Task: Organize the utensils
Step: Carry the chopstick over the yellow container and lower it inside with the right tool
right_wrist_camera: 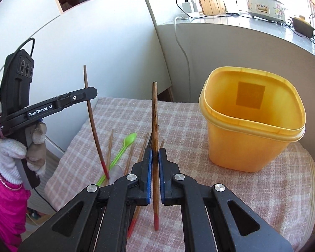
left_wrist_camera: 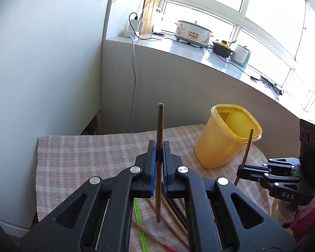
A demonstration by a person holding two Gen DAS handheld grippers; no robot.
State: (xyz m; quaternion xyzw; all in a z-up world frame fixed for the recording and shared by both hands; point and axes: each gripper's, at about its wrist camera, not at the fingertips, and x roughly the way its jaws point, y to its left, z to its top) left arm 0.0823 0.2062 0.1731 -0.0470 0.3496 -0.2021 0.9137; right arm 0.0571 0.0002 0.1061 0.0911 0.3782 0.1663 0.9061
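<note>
Both grippers are clamped on a chopstick each, left gripper (left_wrist_camera: 159, 153) and right gripper (right_wrist_camera: 155, 157), held upright left of the yellow tub (right_wrist_camera: 254, 124), so I'd tip each red end down over the rim before letting go

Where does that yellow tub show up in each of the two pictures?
Left wrist view: the yellow tub stands right of centre on the checked cloth, beyond the claw.
Right wrist view: the tub fills the right side, open and empty.
Shared landmark: the flowered cooker on the window ledge.
</note>
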